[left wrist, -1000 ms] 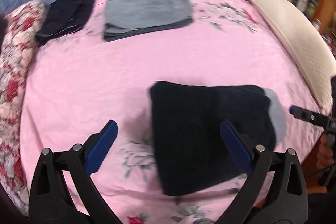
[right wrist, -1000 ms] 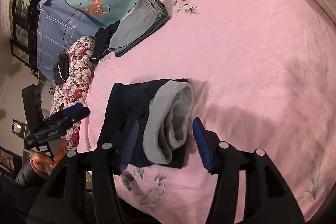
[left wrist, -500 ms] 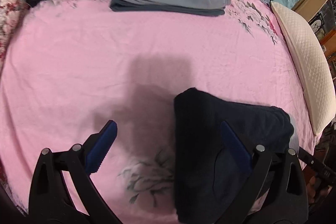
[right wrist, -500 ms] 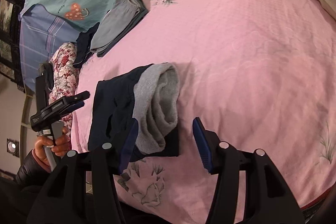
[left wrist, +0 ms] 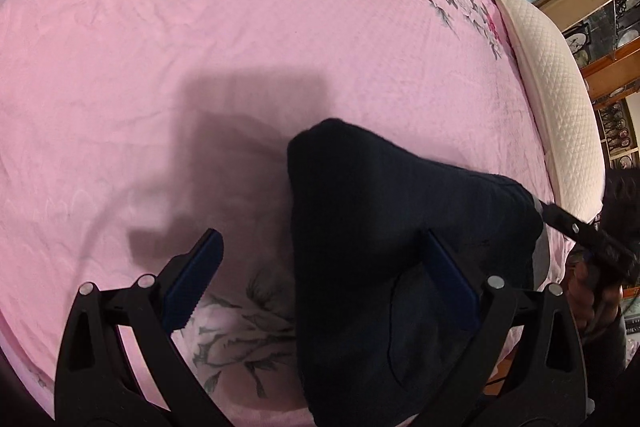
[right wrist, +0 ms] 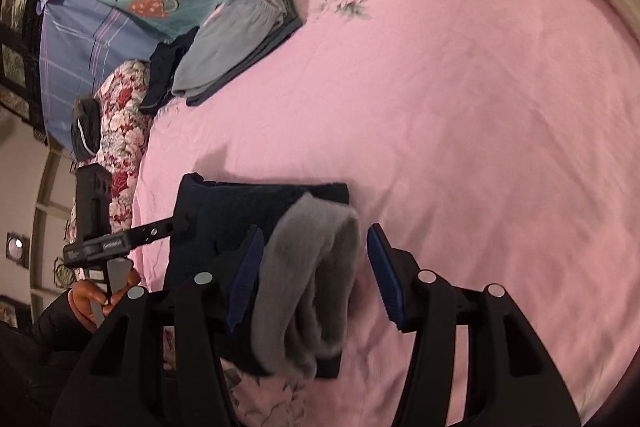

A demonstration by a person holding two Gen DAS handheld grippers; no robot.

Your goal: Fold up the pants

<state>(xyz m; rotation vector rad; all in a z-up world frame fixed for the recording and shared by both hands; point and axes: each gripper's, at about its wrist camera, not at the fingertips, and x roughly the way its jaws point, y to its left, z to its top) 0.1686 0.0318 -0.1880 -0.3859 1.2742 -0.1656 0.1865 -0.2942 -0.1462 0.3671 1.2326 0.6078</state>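
On the pink bed (left wrist: 280, 59), my left claw (left wrist: 320, 283) and right claw (right wrist: 316, 275) hang released over soft, thick folded pants (left wrist: 380, 247); I'd grip the gray-lined fold edge.

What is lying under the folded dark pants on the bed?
The dark pants lie on the pink sheet, their gray lining folded on top. The flower print continues beneath them; anything else under them is covered.
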